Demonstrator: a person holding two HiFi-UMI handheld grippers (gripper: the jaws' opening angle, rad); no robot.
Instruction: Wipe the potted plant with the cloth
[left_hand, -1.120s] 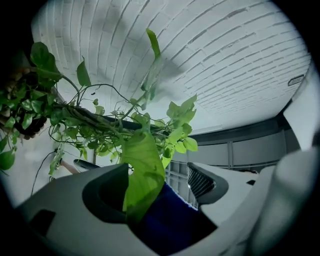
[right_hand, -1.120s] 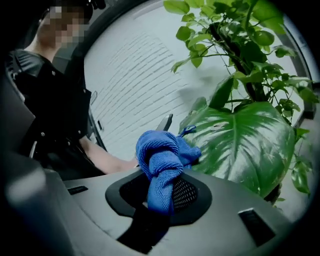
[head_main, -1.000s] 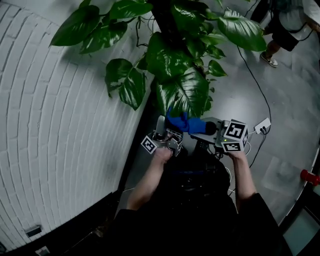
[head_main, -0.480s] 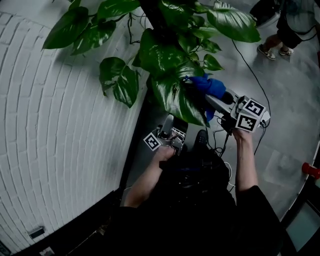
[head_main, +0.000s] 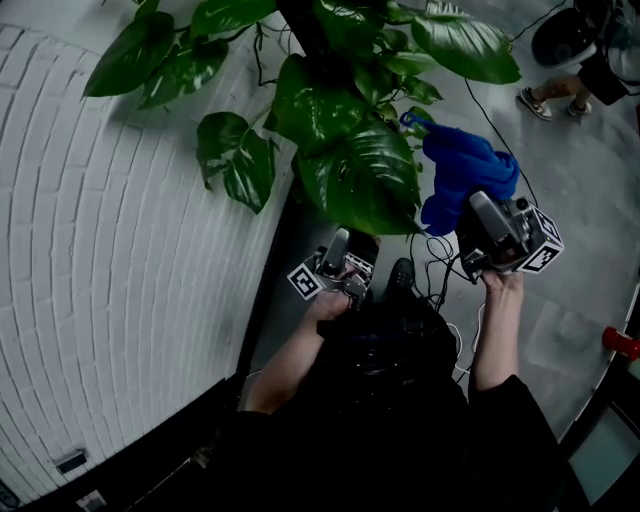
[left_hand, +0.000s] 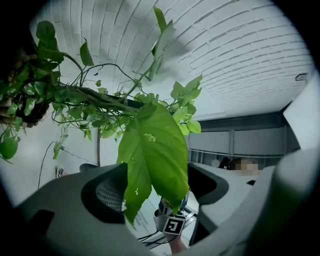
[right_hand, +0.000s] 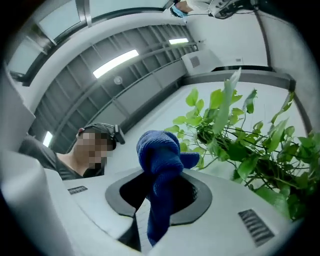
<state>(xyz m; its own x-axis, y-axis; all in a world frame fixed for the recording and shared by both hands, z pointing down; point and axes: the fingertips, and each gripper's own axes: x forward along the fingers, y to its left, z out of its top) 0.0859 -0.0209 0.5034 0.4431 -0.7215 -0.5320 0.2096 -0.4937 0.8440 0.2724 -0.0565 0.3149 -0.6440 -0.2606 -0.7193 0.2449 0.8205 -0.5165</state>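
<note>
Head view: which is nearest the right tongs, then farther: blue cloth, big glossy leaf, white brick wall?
1. Blue cloth, gripped in the right tongs.
2. Big glossy leaf, to their left.
3. White brick wall, far left.

I wear a black top (head_main: 390, 440) whose sleeves stop short of my forearms, and a dark headset (right_hand: 102, 131) sits on my head. My left hand-held gripper (head_main: 336, 245) is pale grey and carries a white cube (head_main: 303, 284) printed with black square markers; its jaws are broad, smooth grey shells, each with a dark recessed pad (left_hand: 107, 195) of fine mesh. My right hand-held gripper (head_main: 487, 215) is built alike, with its own black-and-white marker cube (head_main: 541, 247) and small ribbed grilles (right_hand: 255, 225) set into the grey shells.
</note>
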